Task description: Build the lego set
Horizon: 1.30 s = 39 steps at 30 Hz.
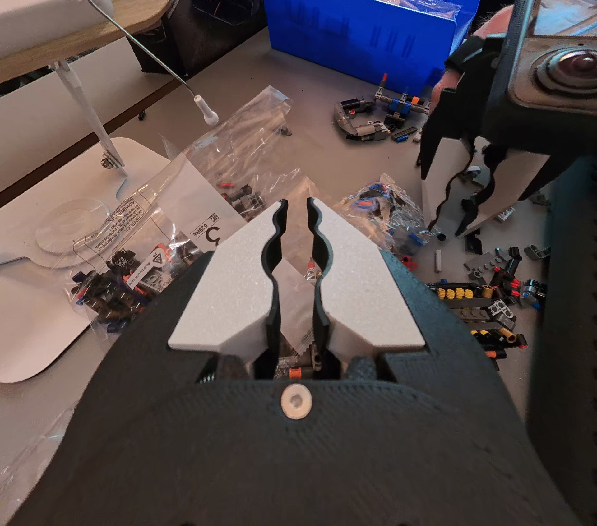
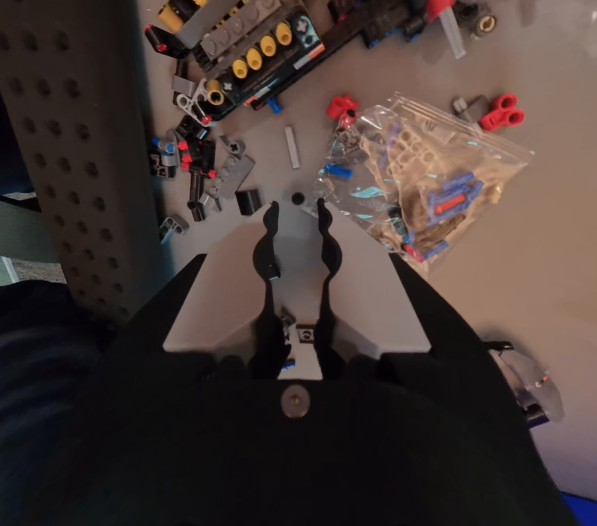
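Your left hand-held gripper [image 1: 296, 203] hangs released, jaws slightly apart and empty, over the clear parts bags [image 1: 206, 207] on the desk [image 1: 323, 155]. Your right hand-held gripper [image 2: 295, 203] is also released, holding nothing, its tips just above a small black round piece [image 2: 297, 198] and beside a small bag of blue and tan pieces [image 2: 420, 184]. The lego build [image 2: 258, 35], a long black-and-grey chassis with yellow pins, lies near the desk's right edge, its long axis running diagonally across the right wrist view. A blue bin [image 1: 365, 10] stands toward the far edge.
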Motion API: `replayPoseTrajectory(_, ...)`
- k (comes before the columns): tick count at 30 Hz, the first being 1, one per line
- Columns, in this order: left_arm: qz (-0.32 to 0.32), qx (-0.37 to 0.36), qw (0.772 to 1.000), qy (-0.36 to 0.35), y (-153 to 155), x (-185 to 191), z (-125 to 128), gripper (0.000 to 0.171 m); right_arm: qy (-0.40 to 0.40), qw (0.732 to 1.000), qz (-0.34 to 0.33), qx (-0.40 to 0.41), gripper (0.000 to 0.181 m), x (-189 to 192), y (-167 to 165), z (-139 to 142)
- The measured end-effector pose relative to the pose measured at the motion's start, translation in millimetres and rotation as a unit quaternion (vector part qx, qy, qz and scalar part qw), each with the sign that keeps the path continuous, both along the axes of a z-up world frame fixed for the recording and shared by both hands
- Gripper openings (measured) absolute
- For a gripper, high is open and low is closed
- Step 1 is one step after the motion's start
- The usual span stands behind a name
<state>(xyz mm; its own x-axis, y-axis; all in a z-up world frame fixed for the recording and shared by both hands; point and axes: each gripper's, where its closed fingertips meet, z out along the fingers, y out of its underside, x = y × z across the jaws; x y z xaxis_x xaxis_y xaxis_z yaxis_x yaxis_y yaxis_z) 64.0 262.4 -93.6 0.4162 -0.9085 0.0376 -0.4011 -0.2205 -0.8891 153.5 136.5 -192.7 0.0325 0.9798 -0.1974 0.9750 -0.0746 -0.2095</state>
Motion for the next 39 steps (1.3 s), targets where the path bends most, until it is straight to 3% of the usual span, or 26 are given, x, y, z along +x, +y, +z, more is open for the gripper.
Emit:
replayPoseTrajectory(14,0.0,0.002,1.0,0.0,-0.6,-0.3,1.2,0.01,0.003,0.998,-0.026,0.05,0.027,4.3,20.0,4.5)
replayPoseTrajectory(18,0.0,0.001,1.0,0.001,-0.4,0.0,0.2,0.01,0.032,0.999,-0.005,0.034,0.024,-0.9,7.3,13.1)
replayPoseTrajectory(26,0.0,0.001,1.0,0.002,-0.1,-0.3,-0.2,0.01,0.008,0.999,0.021,0.025,0.021,-5.1,-0.2,-1.7)
replayPoseTrajectory(39,0.0,0.002,1.0,0.0,-0.5,-0.6,1.1,0.01,0.011,0.999,0.029,0.021,0.002,-8.2,-0.7,-4.9)
